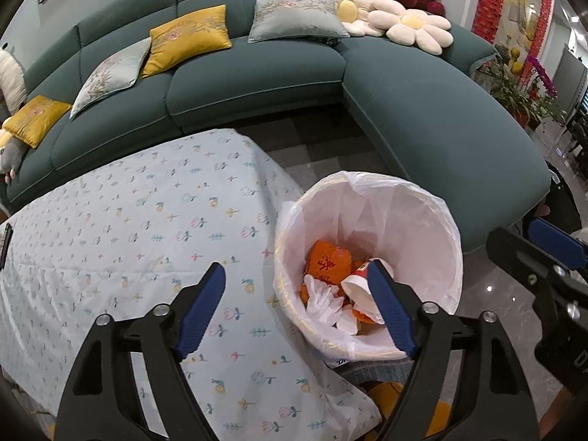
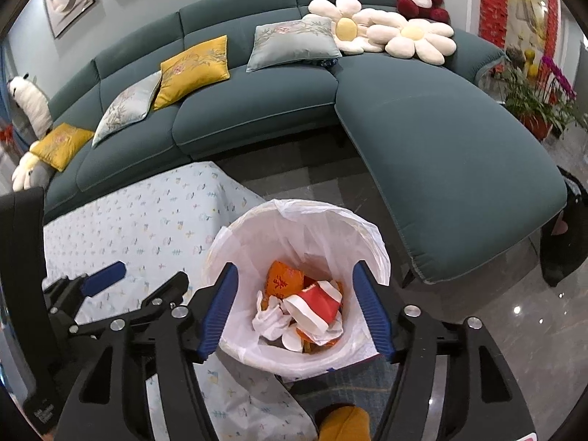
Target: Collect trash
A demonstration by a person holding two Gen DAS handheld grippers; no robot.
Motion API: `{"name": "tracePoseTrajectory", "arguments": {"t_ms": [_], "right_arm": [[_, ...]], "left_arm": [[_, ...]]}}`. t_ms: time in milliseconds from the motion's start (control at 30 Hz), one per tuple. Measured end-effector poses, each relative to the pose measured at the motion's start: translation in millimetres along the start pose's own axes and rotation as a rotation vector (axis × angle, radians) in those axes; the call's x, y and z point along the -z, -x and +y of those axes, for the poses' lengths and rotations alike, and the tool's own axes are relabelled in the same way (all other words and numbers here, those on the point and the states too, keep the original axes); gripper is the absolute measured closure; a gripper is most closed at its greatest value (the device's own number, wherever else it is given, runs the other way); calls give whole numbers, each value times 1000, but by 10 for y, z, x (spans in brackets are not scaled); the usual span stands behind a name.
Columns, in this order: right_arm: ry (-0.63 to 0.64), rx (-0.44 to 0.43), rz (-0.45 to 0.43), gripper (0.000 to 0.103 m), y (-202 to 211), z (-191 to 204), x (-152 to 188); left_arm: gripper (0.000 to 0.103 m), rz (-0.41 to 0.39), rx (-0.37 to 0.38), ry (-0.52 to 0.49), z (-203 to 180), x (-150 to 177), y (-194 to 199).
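Observation:
A round bin with a white liner (image 1: pixel 433 202) (image 2: pixel 367 235) stands on the floor beside the table. Inside lie a red and white paper cup (image 2: pixel 316 305) (image 1: pixel 358 283), orange wrappers (image 2: pixel 283 279) (image 1: pixel 327 261) and crumpled white plastic (image 2: pixel 270 318) (image 1: pixel 321 299). My right gripper (image 2: pixel 297 267) hangs open straight above the bin's mouth, with nothing between its blue pads. My left gripper (image 1: pixel 296 270) is open too, empty, straddling the table's edge and the bin's left rim. Each gripper shows at the side of the other's view.
A low table under a pale flowered cloth (image 1: pixel 128 239) (image 2: pixel 147 228) lies left of the bin. A dark green corner sofa (image 1: pixel 441 128) (image 2: pixel 441 147) with cushions and plush toys wraps behind and to the right. Potted plants (image 2: pixel 533 103) stand far right. The floor is glossy grey tile (image 2: pixel 514 330).

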State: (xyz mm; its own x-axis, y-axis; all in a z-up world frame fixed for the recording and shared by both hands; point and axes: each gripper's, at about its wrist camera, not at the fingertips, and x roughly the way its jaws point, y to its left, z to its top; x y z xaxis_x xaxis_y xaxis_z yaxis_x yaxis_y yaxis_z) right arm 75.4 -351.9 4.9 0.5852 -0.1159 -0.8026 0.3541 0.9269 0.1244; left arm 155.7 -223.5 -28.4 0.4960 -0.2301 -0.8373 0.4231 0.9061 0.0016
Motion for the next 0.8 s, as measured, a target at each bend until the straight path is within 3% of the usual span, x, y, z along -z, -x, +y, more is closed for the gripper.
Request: {"name": "tracePoseTrajectory", "arguments": {"t_ms": [367,533,800], "right_arm": [[46,47,-2,19,80,75,162],[55,59,-7,18,104,50,214],[68,75,0,12,93,12,284]], "left_arm": [[22,4,-51,30,133,172,66],[17,-2,-65,24,112,210,91],[16,-3,-78,14,50,249,84]]}}
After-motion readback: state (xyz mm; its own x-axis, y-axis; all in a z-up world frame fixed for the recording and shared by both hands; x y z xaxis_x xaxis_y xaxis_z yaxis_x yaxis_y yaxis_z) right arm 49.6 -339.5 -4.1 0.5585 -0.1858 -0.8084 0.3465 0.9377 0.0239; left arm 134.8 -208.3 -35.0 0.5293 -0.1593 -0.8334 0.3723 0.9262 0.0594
